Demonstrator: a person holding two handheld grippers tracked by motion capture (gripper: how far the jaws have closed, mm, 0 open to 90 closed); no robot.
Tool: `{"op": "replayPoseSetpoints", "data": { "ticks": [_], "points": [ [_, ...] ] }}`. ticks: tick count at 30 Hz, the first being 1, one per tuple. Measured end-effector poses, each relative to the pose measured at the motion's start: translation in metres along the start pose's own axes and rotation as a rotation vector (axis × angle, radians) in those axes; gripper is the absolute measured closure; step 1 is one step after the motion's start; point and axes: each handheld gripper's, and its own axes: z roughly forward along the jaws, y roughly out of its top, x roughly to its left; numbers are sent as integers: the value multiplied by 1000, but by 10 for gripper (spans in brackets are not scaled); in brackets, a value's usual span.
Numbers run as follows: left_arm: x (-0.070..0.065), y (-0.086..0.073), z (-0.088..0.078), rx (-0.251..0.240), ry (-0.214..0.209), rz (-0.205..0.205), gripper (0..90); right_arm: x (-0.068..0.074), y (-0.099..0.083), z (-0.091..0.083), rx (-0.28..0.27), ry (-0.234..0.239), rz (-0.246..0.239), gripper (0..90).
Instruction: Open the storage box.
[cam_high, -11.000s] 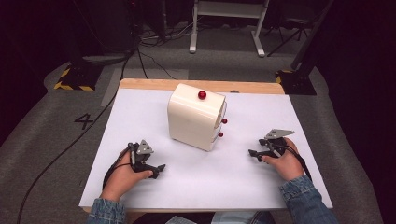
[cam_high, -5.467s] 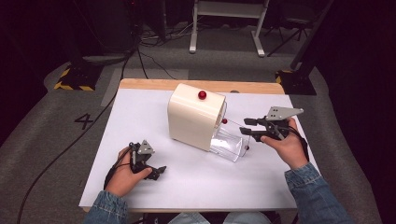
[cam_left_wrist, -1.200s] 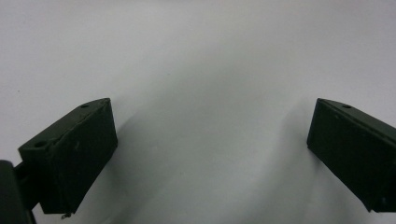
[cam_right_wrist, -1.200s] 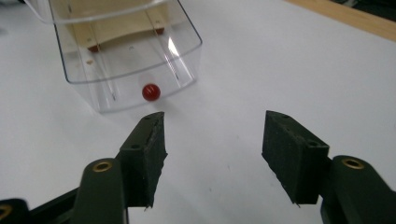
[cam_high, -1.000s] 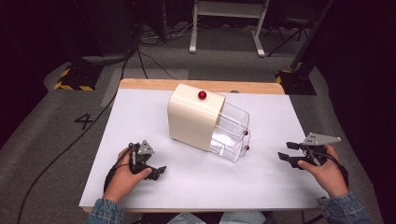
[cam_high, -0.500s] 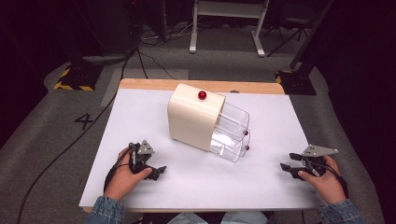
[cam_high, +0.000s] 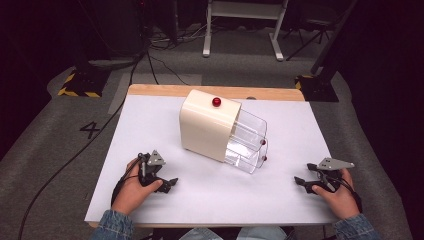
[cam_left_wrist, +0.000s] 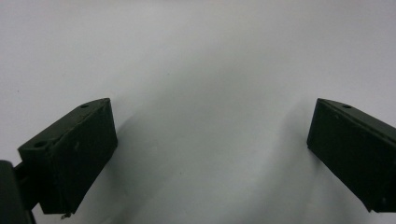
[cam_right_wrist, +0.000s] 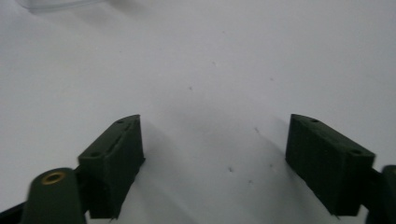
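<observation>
White desk, cream box mid-desk, clear drawers pulled out.
Left tool and right tool rest near the front corners, jaws spread, empty.

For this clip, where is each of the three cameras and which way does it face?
High view: fixed above the person's side, looking forward and down on the white table and cream drawer box; both forearms, left gripper and right gripper show.
Left gripper view: rides the left gripper, looking down at bare tabletop between its open black jaws.
Right gripper view: rides the right gripper, jaws open, facing the tabletop.
Shared: both gripper views see the same white table surface.
</observation>
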Motion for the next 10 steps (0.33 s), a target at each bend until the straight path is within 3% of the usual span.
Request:
{"op": "replayPoseSetpoints", "data": {
  "ticks": [2, 10],
  "points": [
    [0, 0, 0, 0, 1, 2, 16, -2, 0, 1, 10, 1, 26, 150],
    [-1, 0, 0, 1, 3, -1, 17, -2, 1, 1, 14, 1, 24, 149]
  ]
}}
